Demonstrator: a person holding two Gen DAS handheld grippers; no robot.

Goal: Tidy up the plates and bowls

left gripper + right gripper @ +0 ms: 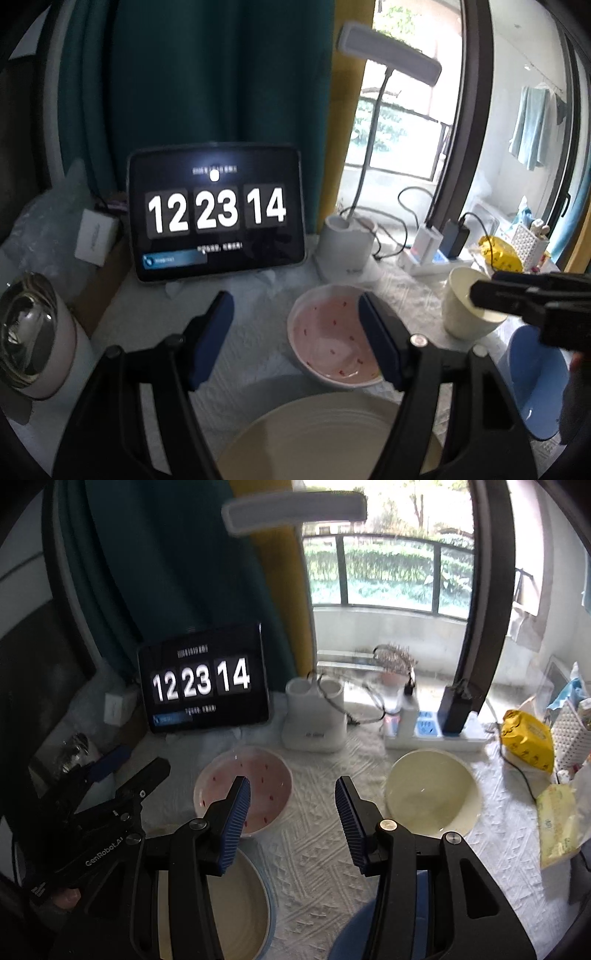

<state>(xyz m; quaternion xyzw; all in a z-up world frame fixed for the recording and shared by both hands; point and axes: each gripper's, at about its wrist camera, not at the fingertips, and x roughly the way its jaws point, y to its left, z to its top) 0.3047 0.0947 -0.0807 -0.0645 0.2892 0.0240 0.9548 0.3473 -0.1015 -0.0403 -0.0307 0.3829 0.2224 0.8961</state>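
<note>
On a table covered with a white textured cloth (317, 853), four pieces of crockery are laid out apart from one another, none yet stacked. A pink bowl (255, 786) speckled with red marks is set near the middle, in front of a tablet (203, 679) showing a flip clock. A cream bowl (432, 794) stands to its right, close to a white power strip (436, 738). Nearer the cameras, a cream ridged plate (325, 435) lies at the left and a blue plate (535, 387) at the right, each only partly seen.

The left gripper (295, 332) is held above the cream ridged plate, angled downward, with its blue-padded jaws spread wide and nothing between them; the pink bowl's rim is seen behind its right finger, not clamped. The right gripper (291, 812) is held over bare cloth between the two bowls, its jaws parted about halfway and likewise empty, with the blue plate just beneath its right finger.

Both tools are judged to be poised in approach, each kept open so that a rim can be taken. The spread layout suggests the sorting is at an early stage: plates are likely meant to be stacked together and bowls nested together, though which piece is meant first cannot be told.
</note>
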